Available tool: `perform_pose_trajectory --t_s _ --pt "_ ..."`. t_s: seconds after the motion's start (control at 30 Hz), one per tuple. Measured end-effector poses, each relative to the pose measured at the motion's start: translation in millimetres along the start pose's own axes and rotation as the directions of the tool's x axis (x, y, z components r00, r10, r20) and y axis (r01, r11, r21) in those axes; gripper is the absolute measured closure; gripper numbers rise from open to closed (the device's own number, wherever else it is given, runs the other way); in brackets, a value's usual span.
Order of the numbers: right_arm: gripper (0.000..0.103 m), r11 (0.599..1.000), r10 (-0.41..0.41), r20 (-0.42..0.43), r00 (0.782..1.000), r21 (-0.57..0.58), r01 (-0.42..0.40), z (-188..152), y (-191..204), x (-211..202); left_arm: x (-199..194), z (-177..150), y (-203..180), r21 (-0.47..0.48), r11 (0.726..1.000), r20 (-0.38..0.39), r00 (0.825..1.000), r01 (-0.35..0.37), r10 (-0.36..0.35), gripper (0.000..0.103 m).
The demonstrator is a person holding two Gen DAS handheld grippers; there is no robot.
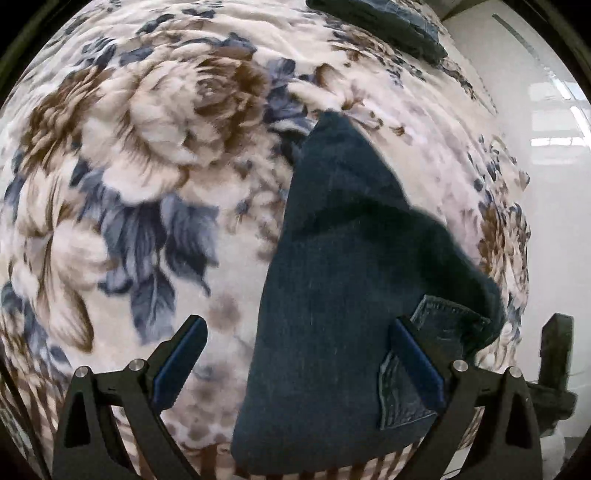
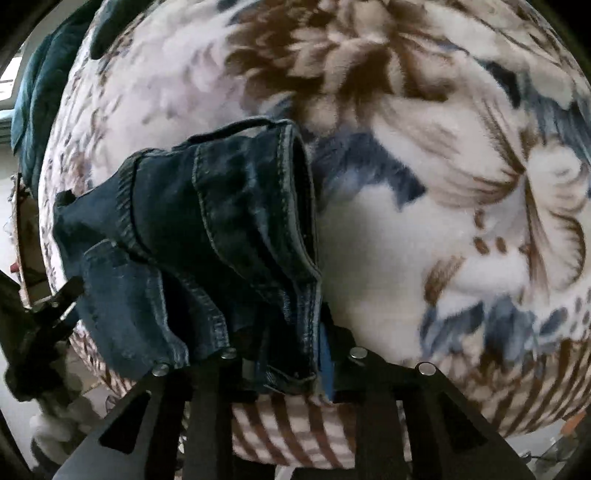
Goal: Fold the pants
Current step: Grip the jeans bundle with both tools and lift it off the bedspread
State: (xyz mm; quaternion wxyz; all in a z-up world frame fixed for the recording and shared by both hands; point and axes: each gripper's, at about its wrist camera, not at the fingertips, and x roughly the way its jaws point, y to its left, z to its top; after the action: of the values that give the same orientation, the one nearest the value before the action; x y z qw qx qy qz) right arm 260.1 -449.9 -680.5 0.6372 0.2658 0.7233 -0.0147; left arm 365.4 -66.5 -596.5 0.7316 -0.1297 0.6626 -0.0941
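Observation:
Dark blue denim pants lie on a floral blanket, one leg stretching away from me. My left gripper is open, its jaws wide apart, with the cloth lying between them and over the right finger. In the right wrist view the waistband end of the pants is bunched and lifted. My right gripper is shut on the waistband edge; only a blue pad shows beside the cloth.
A folded dark garment lies at the far edge of the blanket. A teal cloth sits at the far left. The left gripper's body shows at the left. The blanket's striped border hangs over the near edge.

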Motion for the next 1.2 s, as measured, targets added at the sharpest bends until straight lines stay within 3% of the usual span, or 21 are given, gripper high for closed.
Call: perform_pose_trajectory --t_s 0.1,0.23,0.27,0.3,0.33,0.47,0.63,0.73,0.8,0.87,0.97,1.07,1.2 --pt "0.077 1.0 0.01 -0.01 1.0 0.022 -0.01 7 -6 6 -7 34 5 -0.041 0.998 0.037 0.998 0.051 -0.05 0.002" --pt "0.077 1.0 0.009 -0.017 1.0 0.021 -0.009 10 -3 4 18 85 7 -0.074 0.99 -0.04 0.992 0.12 -0.124 0.003" --pt "0.077 1.0 -0.007 -0.015 1.0 0.005 0.007 10 2 4 25 96 5 -0.061 0.989 -0.058 0.988 0.136 -0.14 0.012" --pt "0.077 1.0 -0.021 -0.012 1.0 -0.007 0.021 9 4 3 31 103 2 -0.044 0.988 -0.072 0.986 0.148 -0.151 0.055" --pt "0.077 1.0 -0.026 -0.01 1.0 -0.004 0.026 6 3 2 36 111 0 -0.026 0.986 -0.078 0.983 0.167 -0.169 0.075" --pt "0.076 0.999 0.007 -0.011 1.0 0.05 -0.006 8 3 10 46 119 11 -0.002 0.992 -0.1 0.987 0.126 -0.126 0.08" --pt "0.076 0.998 0.006 -0.002 1.0 0.057 -0.005 8 5 12 49 130 67 -0.228 0.958 -0.049 0.98 0.175 -0.19 0.089" --pt "0.072 1.0 0.006 -0.014 1.0 0.029 -0.005 7 8 10 35 129 76 -0.269 0.932 -0.029 0.965 0.244 -0.261 0.08" --pt "0.059 0.998 0.05 -0.028 0.998 0.029 -0.049 7 9 6 24 122 74 -0.264 0.92 -0.028 0.951 0.289 -0.307 0.04" --pt "0.045 0.996 0.08 -0.04 0.996 0.047 -0.078 7 5 -2 17 112 67 -0.245 0.912 -0.025 0.939 0.328 -0.344 0.028" --pt "0.04 0.989 0.132 -0.001 0.991 0.062 -0.132 5 3 -21 24 100 53 -0.19 0.926 -0.088 0.934 0.325 -0.346 0.026" --pt "0.031 0.983 0.175 0.032 0.984 0.053 -0.176 12 9 -30 50 93 40 -0.158 0.948 -0.138 0.945 0.276 -0.298 0.026" --pt "0.032 0.983 0.182 0.009 0.983 -0.016 -0.182 29 25 -7 68 92 32 -0.126 0.965 -0.153 0.956 0.231 -0.249 0.026"
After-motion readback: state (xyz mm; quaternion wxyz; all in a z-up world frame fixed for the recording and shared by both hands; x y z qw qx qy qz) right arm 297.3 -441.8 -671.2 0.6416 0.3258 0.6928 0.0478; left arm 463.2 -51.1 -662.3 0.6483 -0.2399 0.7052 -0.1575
